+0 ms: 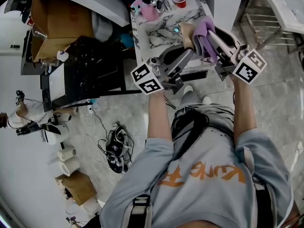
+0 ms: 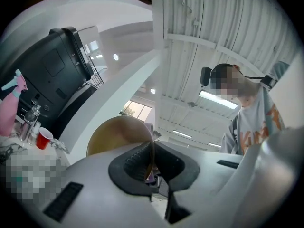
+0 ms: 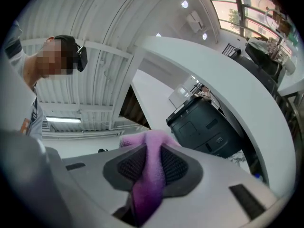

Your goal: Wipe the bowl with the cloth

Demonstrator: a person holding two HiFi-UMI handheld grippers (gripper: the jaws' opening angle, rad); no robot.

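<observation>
Both grippers are raised in front of the person, above the marble table (image 1: 161,30). My left gripper (image 1: 186,45) is shut on the rim of a tan bowl (image 1: 187,34), which stands on edge between the black pads (image 2: 133,161). In the left gripper view the bowl (image 2: 118,137) rises up and left of the jaws. My right gripper (image 1: 205,41) is shut on a purple cloth (image 1: 205,31). The cloth (image 3: 151,167) runs between its pads and bunches past the tips. In the head view the cloth lies against the bowl's right side.
On the marble table stand a pink spray bottle (image 1: 145,8), a red cup (image 1: 179,0) and glassware. A black cabinet (image 1: 90,65) and cardboard boxes (image 1: 54,27) stand to the left. Cables (image 1: 114,146) lie on the floor. Another person (image 1: 21,115) stands at far left.
</observation>
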